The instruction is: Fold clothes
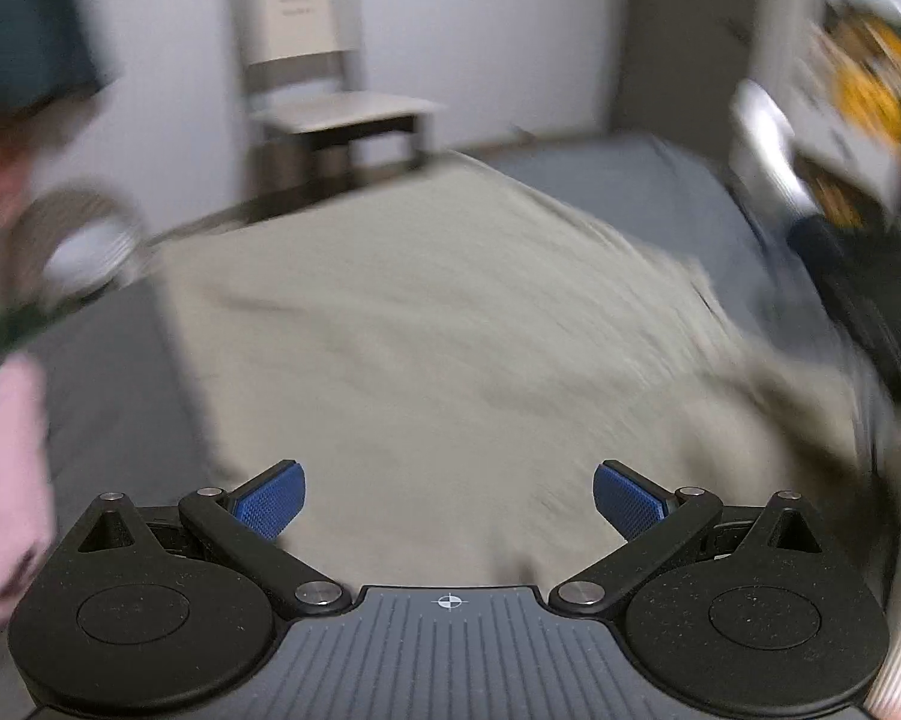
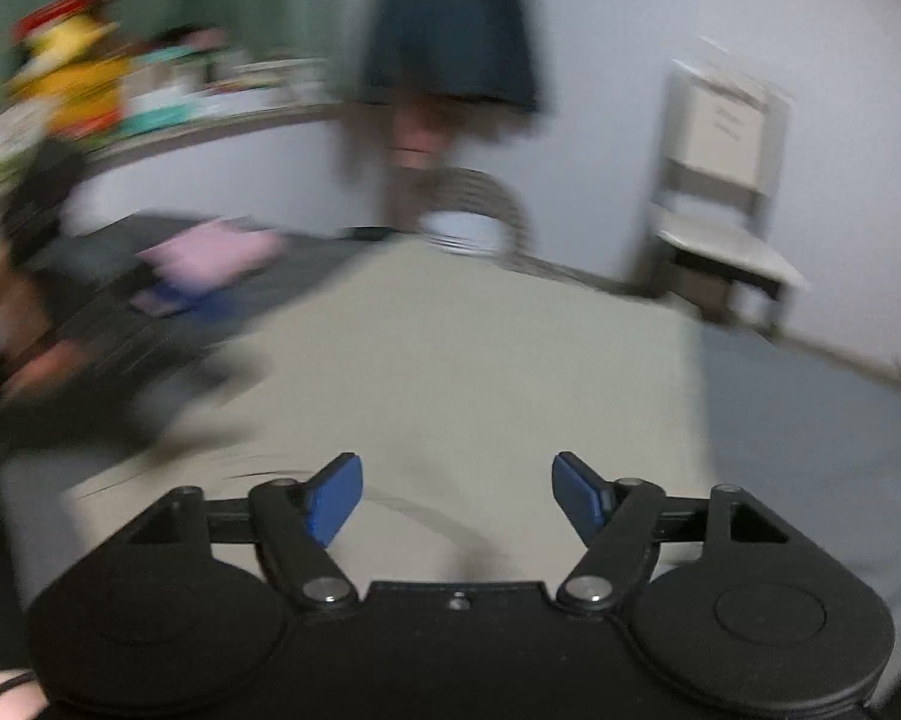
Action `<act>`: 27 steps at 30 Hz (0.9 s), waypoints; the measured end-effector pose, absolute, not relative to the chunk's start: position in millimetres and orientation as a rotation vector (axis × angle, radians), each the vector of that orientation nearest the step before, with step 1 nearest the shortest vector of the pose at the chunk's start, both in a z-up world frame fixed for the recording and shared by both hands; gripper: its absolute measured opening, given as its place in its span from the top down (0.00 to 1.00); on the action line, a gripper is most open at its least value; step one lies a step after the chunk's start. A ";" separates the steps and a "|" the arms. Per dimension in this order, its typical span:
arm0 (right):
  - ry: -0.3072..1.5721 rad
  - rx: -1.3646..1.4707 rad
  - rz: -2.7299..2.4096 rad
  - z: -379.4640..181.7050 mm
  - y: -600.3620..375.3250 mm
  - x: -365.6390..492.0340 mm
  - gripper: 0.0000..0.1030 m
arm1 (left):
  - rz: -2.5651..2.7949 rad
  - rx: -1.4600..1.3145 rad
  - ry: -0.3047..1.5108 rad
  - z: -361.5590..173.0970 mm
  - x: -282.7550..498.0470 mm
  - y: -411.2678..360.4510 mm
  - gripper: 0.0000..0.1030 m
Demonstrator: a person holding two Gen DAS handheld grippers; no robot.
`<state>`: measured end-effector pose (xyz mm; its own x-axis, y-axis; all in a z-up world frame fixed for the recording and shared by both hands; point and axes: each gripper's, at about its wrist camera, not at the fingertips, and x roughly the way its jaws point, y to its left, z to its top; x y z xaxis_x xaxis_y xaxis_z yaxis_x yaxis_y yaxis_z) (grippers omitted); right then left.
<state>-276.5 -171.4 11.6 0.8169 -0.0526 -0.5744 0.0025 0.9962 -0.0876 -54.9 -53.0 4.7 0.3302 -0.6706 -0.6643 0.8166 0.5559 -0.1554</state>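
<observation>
Both grippers, left (image 1: 449,501) and right (image 2: 457,498): jaws spread wide, holding nothing. Beige cloth (image 1: 426,312) spread flat ahead of and beneath both jaws, probably laid out for folding. Pink garment (image 2: 210,252) far left, apart.

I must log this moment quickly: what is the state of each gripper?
Left gripper: open, holding nothing, above the beige cloth garment.
Right gripper: open, holding nothing.
</observation>
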 end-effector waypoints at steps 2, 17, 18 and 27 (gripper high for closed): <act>0.625 -0.190 0.064 4.4 -123.0 -278.2 0.33 | -0.893 0.041 0.829 1.8 -31.1 -36.7 0.00; 0.790 -0.423 0.234 -45.9 -17.8 -246.0 0.55 | -0.717 -0.270 0.950 -29.5 24.4 -17.8 0.00; 0.813 -0.389 0.243 -47.8 -20.8 -244.4 0.55 | -0.723 -0.275 0.980 -33.9 26.5 -18.3 0.00; 0.794 -0.456 0.256 -50.5 -9.4 -241.5 0.55 | -0.743 -0.277 1.036 -45.9 25.9 -28.8 0.00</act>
<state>-241.5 -9.4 -50.5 0.6776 0.0516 -0.7337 -0.3871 0.8732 -0.2961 25.9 -28.8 -45.9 0.2963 -0.6733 -0.6773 0.4250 0.7281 -0.5378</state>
